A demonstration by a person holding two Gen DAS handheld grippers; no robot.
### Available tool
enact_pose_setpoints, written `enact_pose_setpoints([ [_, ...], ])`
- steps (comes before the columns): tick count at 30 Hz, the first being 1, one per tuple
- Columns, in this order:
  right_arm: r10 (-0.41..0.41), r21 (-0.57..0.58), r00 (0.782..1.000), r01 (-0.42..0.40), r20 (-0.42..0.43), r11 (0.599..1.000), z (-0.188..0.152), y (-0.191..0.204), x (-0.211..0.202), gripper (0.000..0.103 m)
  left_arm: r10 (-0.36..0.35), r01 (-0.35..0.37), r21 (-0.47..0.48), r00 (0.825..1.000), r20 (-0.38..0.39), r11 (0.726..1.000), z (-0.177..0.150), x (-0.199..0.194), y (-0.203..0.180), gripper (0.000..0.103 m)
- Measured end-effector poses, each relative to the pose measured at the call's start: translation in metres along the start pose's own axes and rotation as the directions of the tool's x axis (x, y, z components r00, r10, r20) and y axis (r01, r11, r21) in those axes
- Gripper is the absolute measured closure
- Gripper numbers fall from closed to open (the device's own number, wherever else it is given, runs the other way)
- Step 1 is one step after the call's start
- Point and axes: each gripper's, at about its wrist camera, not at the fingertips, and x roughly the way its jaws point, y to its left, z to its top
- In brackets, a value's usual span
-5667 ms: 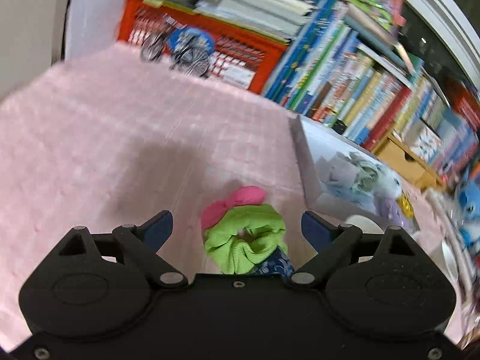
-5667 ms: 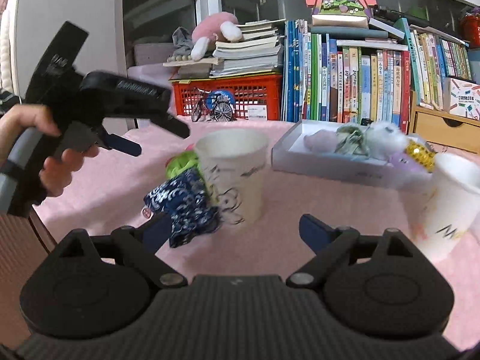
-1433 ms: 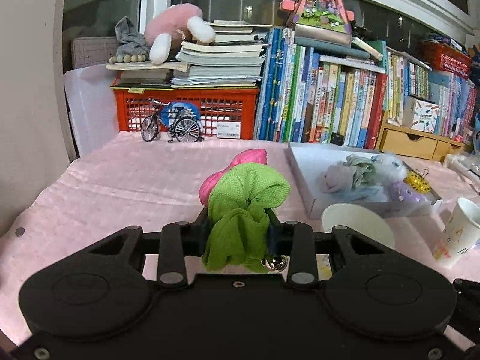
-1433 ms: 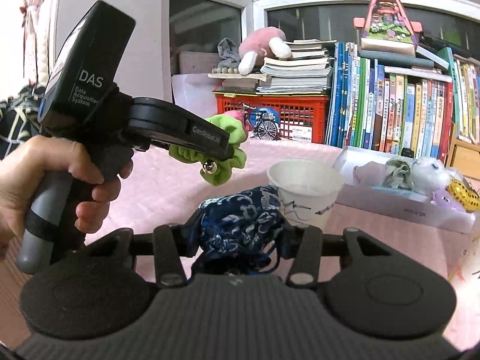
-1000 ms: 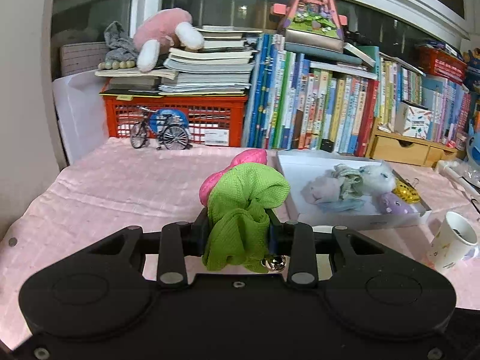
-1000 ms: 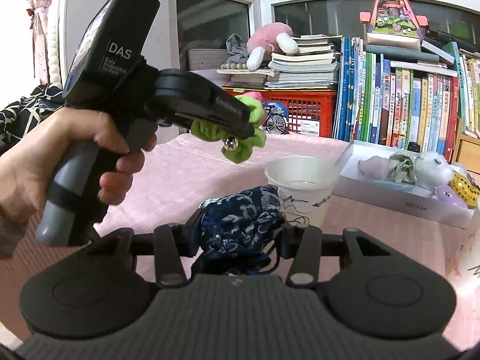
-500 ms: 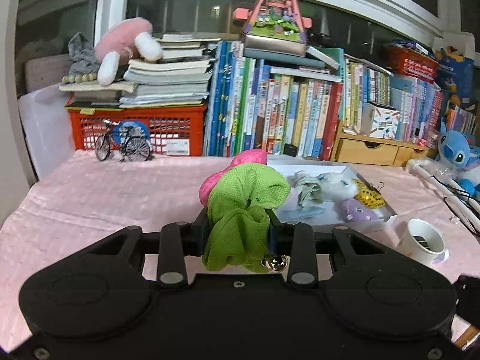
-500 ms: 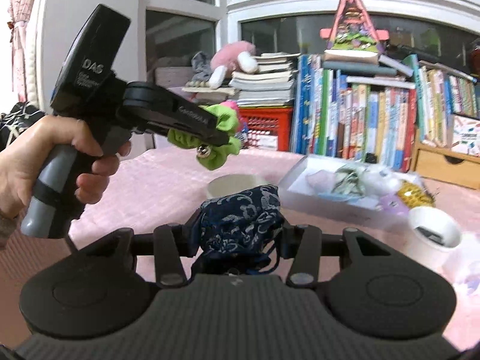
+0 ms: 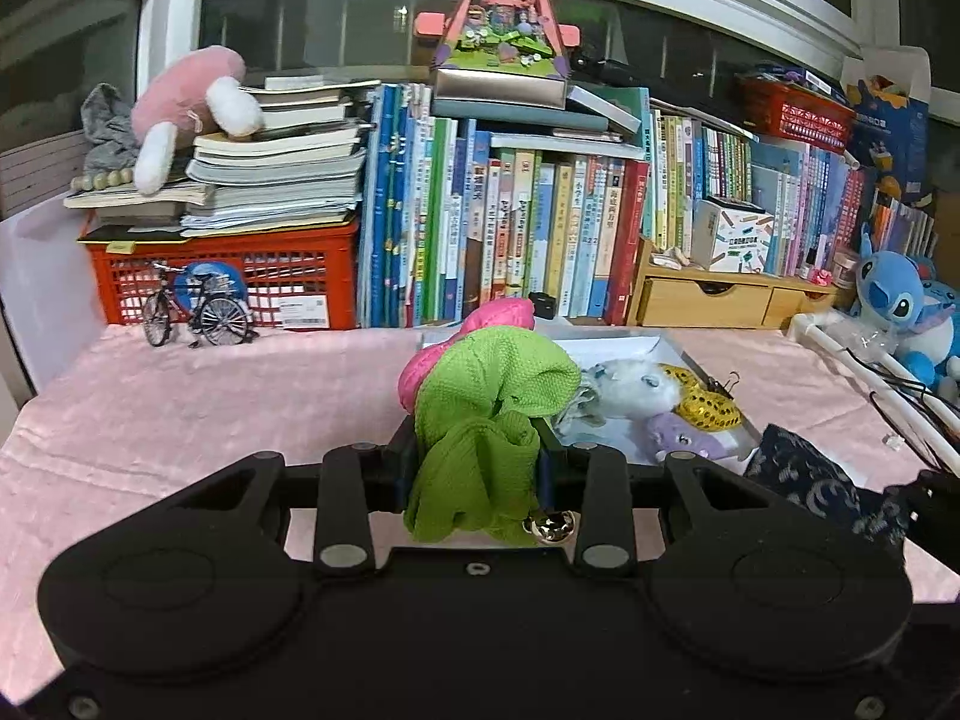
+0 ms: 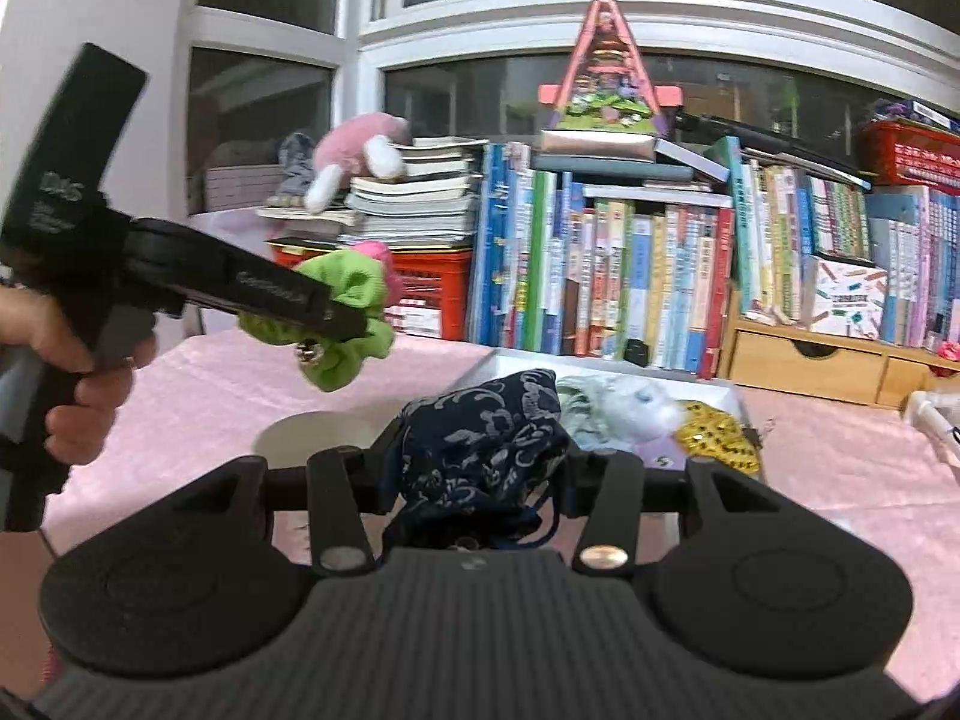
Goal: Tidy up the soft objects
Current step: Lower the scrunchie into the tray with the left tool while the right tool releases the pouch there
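The left gripper (image 9: pixel 480 456) is clamped on a green scrunchie (image 9: pixel 489 420), a pink one (image 9: pixel 480 330) bunched behind it; the right gripper (image 10: pixel 480 474) is clamped on a navy pouch (image 10: pixel 480 444). Both are held above the pink cloth (image 9: pixel 180 396), near the white tray (image 9: pixel 672 348) of plush bits. All seem light, limp and squashable; a pinch through the bunched middle should hold. The scrunchie hangs down, bell (image 9: pixel 549 528) lowest; the pouch has no clear long axis.

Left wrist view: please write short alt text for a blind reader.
The left gripper is shut on a green scrunchie with a pink scrunchie, held above a pink tablecloth. Behind: white tray of soft toys.
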Motion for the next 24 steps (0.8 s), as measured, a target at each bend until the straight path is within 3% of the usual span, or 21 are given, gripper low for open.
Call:
enact_pose_setpoints([
  [10, -0.080, 0.033, 0.996, 0.081, -0.032, 0.996, 0.023, -0.036, 0.031, 0.051, -0.030, 0.031, 0.023, 0.999, -0.042, 0.999, 0.027, 0.038, -0.021, 0.069],
  [24, -0.102, 0.043, 0.991, 0.106, -0.086, 0.993, 0.052, -0.068, 0.068, 0.051, -0.049, 0.047, -0.014, 0.983, -0.177, 0.999, 0.055, 0.099, -0.028, 0.069],
])
